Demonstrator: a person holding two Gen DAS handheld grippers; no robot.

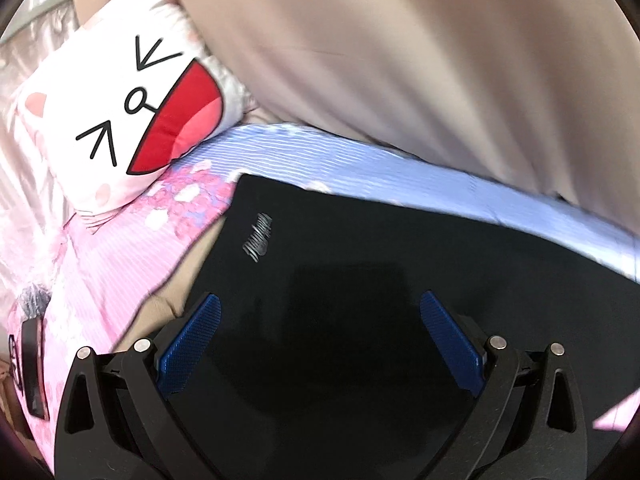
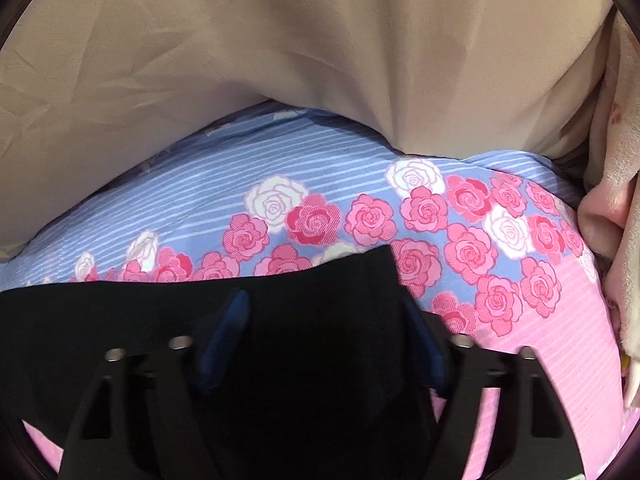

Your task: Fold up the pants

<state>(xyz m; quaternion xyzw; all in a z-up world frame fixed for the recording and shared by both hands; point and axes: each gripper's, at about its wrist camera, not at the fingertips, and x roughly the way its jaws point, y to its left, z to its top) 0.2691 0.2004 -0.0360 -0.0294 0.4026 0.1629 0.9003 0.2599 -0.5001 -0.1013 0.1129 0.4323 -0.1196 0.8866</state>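
Left gripper jaws spread wide over the black pants, nothing pinched. Right gripper also apart, pants fabric between the fingers. Pants lie flat on the rose-print bedsheet. Beyond: cartoon-face pillow at left, beige blanket farthest back.

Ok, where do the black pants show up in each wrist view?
Left wrist: the black pants fill the lower centre, under the open left gripper, logo near their upper-left corner.
Right wrist: they cover the lower left and centre; the right gripper has fabric between its fingers.
Shared landmark: the blue-striped rose bedsheet beyond the pants.
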